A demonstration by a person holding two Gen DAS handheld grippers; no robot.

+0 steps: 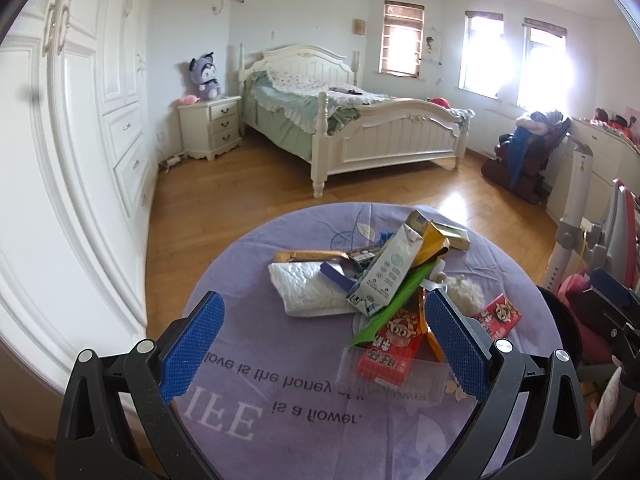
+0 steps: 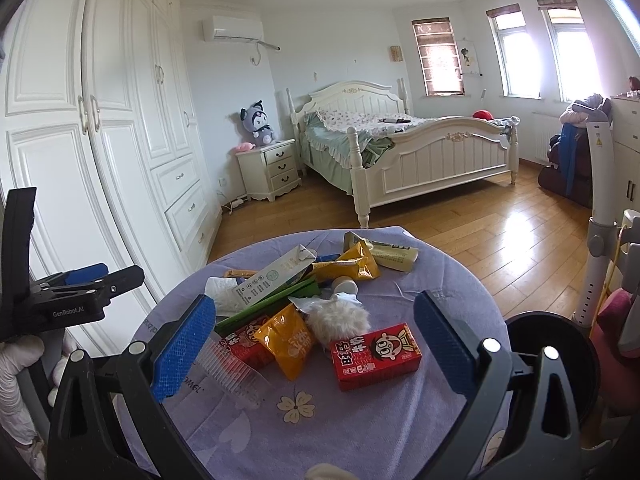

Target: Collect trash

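Lilac cloth is covering the round worktop point(image 2: 400, 420), and the trash pile point(image 2: 304, 304) is lying heaped at its middle. You are holding the left tool point(image 1: 324, 344) spread wide, gripping nothing, over the near edge. You are holding the right tool point(image 2: 316, 340) equally wide (a red milk carton point(image 2: 376, 356) is lying between its fingers, untouched).

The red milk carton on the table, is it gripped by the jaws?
No, the red milk carton lies free on the purple tablecloth, untouched.
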